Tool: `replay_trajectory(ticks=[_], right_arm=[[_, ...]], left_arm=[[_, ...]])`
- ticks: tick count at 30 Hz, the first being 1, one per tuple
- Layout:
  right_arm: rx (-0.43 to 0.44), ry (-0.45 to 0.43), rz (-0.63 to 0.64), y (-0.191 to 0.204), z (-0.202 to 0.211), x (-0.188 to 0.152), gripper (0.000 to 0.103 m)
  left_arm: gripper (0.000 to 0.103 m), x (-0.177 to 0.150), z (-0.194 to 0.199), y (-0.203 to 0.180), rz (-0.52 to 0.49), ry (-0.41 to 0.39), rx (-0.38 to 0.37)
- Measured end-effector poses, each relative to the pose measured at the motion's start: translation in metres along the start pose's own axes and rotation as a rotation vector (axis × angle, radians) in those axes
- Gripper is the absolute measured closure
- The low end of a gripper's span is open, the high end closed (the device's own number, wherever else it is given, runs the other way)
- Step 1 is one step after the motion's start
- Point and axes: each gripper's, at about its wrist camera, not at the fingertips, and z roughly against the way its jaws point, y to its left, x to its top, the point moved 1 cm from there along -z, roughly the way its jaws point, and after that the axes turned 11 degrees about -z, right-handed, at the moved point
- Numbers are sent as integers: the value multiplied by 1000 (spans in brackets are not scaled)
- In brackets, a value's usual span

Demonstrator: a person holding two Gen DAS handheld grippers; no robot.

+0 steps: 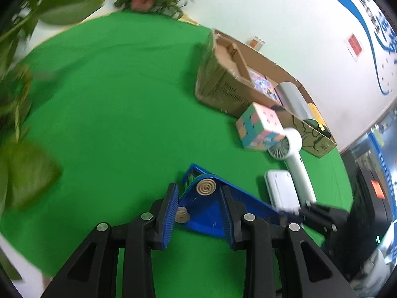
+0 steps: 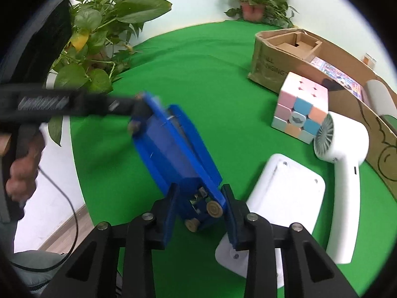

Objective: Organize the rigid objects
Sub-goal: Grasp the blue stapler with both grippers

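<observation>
Blue-padded jaws of the left gripper [image 1: 198, 211] pinch one end of a blue wheeled tool [image 1: 213, 206], low centre of the left view. At its other end, the right gripper [image 2: 199, 213] has its jaws pressed on the same tool, held tilted above the green tabletop [image 2: 198, 74]. Right of it lie a white flat device [image 2: 285, 188] and a white handheld fan [image 2: 345, 149]. Beyond, a pastel cube [image 2: 301, 106] sits just beside an open cardboard box [image 2: 268, 67]. Potted plants [image 2: 258, 0] stand at the upper edge.
</observation>
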Motion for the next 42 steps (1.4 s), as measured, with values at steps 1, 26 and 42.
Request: replay_trajectory(ticks=[1, 26, 42], right_arm=[[3, 2, -18, -1, 2, -1, 71], [97, -40, -137, 4, 3, 1, 56], [-25, -88, -88, 16, 1, 0, 68]], left_arm=[[73, 7, -3, -1, -8, -2, -4], [13, 11, -19, 27, 272, 93, -233], [61, 19, -66, 0, 230, 186, -244]])
